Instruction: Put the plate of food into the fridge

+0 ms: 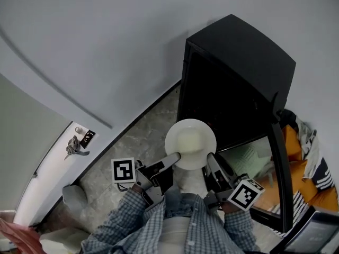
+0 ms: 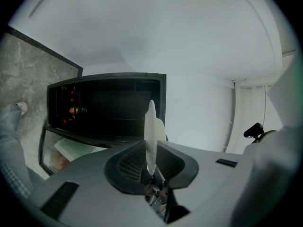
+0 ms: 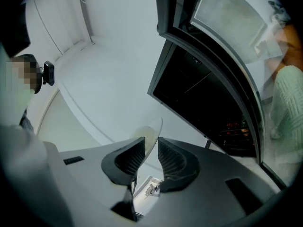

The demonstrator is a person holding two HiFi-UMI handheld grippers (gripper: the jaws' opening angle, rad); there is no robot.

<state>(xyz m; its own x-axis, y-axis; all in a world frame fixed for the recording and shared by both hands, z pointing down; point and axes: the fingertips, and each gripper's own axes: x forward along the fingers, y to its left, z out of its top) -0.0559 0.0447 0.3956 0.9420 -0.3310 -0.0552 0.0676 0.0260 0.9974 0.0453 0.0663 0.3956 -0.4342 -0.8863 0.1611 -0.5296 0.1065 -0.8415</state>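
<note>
The plate (image 1: 190,134) is off any surface, carried level between the two claws just in front of the fridge (image 1: 249,52), with its far rim right at the lower edge of the open front. The left claw (image 1: 174,157) is clenched on the plate's near-left rim; in the left gripper view the thin white edge stands upright between the two dark pads. The right claw (image 1: 211,162) grasps the near-right rim, and in the right gripper view the rim slants up out of the narrow gap between its pads. Pale food (image 1: 189,140) lies in the middle of the plate, clear of both claws. The fridge's inside is dark and what its shelves hold cannot be made out, apart from a few small red and orange spots deep within. Its door (image 1: 280,163) stands swung out at the right, just beside the right claw. At the left, a strip of stone floor (image 1: 132,142) runs between the fridge's corner and the white wall (image 1: 106,46).
</note>
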